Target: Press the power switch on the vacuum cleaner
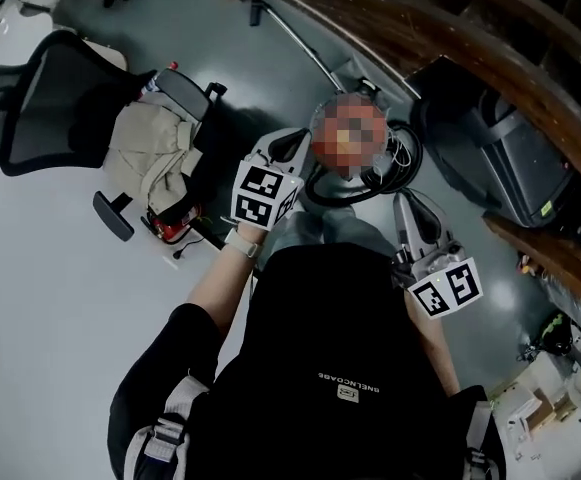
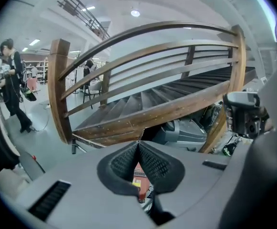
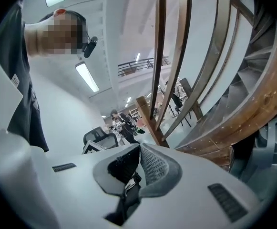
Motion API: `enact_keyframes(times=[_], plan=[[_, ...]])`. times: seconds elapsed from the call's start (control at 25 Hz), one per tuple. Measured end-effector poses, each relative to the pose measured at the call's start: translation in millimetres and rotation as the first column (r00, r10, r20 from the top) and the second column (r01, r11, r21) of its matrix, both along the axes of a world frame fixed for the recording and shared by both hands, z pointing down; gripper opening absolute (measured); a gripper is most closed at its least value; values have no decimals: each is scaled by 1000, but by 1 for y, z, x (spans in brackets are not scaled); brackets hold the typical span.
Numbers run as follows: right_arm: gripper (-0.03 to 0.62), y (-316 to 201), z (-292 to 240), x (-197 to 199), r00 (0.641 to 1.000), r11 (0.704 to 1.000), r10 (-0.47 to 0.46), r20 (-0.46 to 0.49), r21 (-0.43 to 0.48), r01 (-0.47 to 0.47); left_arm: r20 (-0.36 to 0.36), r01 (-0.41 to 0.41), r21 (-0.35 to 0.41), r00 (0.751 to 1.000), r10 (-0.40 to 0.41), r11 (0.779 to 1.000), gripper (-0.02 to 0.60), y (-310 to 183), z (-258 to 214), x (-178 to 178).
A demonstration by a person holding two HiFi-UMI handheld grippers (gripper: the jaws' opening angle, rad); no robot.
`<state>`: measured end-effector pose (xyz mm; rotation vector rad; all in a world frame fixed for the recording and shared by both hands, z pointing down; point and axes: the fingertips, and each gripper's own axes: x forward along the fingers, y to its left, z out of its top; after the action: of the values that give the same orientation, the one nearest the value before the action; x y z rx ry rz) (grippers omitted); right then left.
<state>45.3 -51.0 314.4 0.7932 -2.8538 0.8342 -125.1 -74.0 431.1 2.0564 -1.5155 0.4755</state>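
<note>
The vacuum cleaner (image 1: 402,164) stands on the grey floor in front of the person, with a coiled black hose; a mosaic patch covers its middle and no switch shows. My left gripper (image 1: 295,140) hangs over its left side and my right gripper (image 1: 407,200) is held near its right side. In the left gripper view the jaws (image 2: 138,143) are shut, tips touching, with nothing held; a red part with a yellow label (image 2: 139,175) shows below the pads. The right gripper (image 3: 139,148) is shut and empty too, pointing at the stair rails.
A black office chair (image 1: 30,98) with beige cloth (image 1: 155,148) stands to the left. A wooden staircase (image 1: 450,38) curves across the back, with a grey machine (image 1: 515,158) under it. Boxes and clutter (image 1: 550,398) lie at the lower right. People (image 2: 12,75) stand far off.
</note>
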Motion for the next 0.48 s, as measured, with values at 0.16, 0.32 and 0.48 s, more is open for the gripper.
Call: enact_keyframes(times=[0.16,0.32,0.48], plan=[[29,-11,-21,-22,997,997,-64,33,42,63,35,10,48,999,-12,999,14,14,-46,-7],[29,-17,-38,-47,989,988,-134,55,82,129,49,57,104,997,-63,993,14,25,-90,-19],[29,-16,-54,-64,978,975,-197,72,114,188,45,110,153,992,-118,982,14,39,-128,-23]])
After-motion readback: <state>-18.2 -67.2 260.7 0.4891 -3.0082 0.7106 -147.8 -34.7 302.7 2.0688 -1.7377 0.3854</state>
